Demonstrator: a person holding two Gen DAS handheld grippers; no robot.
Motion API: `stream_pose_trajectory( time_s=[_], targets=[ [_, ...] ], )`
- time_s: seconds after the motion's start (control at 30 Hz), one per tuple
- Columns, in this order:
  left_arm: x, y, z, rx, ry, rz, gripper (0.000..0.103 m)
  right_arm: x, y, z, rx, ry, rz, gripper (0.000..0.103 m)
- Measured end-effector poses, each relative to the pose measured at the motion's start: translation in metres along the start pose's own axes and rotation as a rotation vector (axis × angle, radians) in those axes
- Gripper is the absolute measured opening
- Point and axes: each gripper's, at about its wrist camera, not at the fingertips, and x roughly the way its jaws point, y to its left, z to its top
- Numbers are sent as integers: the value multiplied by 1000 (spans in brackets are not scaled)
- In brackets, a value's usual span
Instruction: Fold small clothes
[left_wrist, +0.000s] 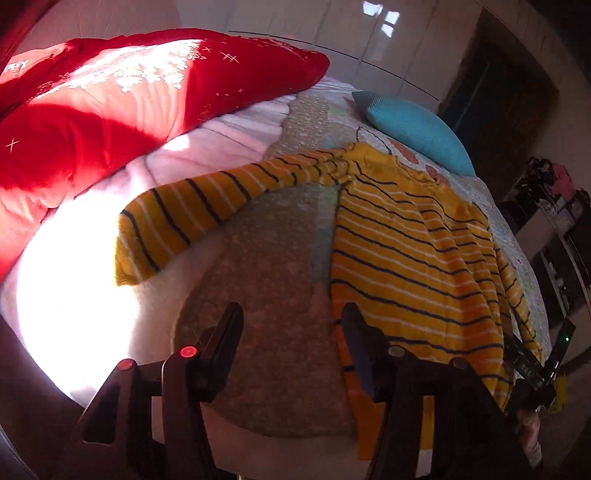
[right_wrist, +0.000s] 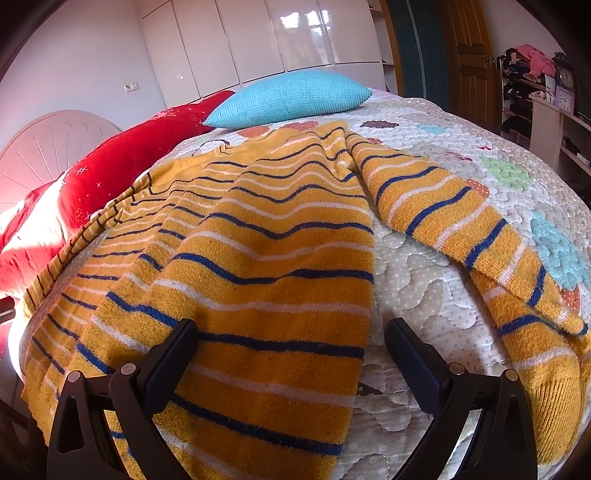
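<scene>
A yellow knit sweater (left_wrist: 413, 258) with navy and white stripes lies flat on the quilted bedspread (left_wrist: 266, 277). One sleeve (left_wrist: 192, 218) stretches out to the left in the left wrist view. The other sleeve (right_wrist: 480, 236) runs down to the right in the right wrist view. My left gripper (left_wrist: 291, 328) is open low over the bedspread, its right finger at the sweater's left hem edge, nothing between the pads. My right gripper (right_wrist: 291, 343) is wide open over the sweater (right_wrist: 258, 258), straddling its right side edge: left finger over knit, right finger over the bedspread (right_wrist: 424, 295).
A red pillow (left_wrist: 129, 96) and a turquoise cushion (left_wrist: 417, 129) lie at the bed's far end, with a sunlit white blanket (left_wrist: 74, 295) to the left. White wardrobes (right_wrist: 258, 37), a wooden door (right_wrist: 469, 62) and cluttered shelves (right_wrist: 546, 118) stand beyond the bed.
</scene>
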Motion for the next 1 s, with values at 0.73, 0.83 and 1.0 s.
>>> stream_pose_trajectory(
  time_s=[0.73, 0.83, 1.0],
  targets=[
    [-17, -23, -58, -46, 2, 127, 4, -29, -5, 17, 71, 69, 145, 84],
    [-40, -23, -59, -34, -46, 132, 16, -91, -28, 29, 114, -76, 237, 86],
    [-52, -31, -62, -35, -79, 146, 46, -119, -82, 21, 97, -85, 41, 93]
  ],
)
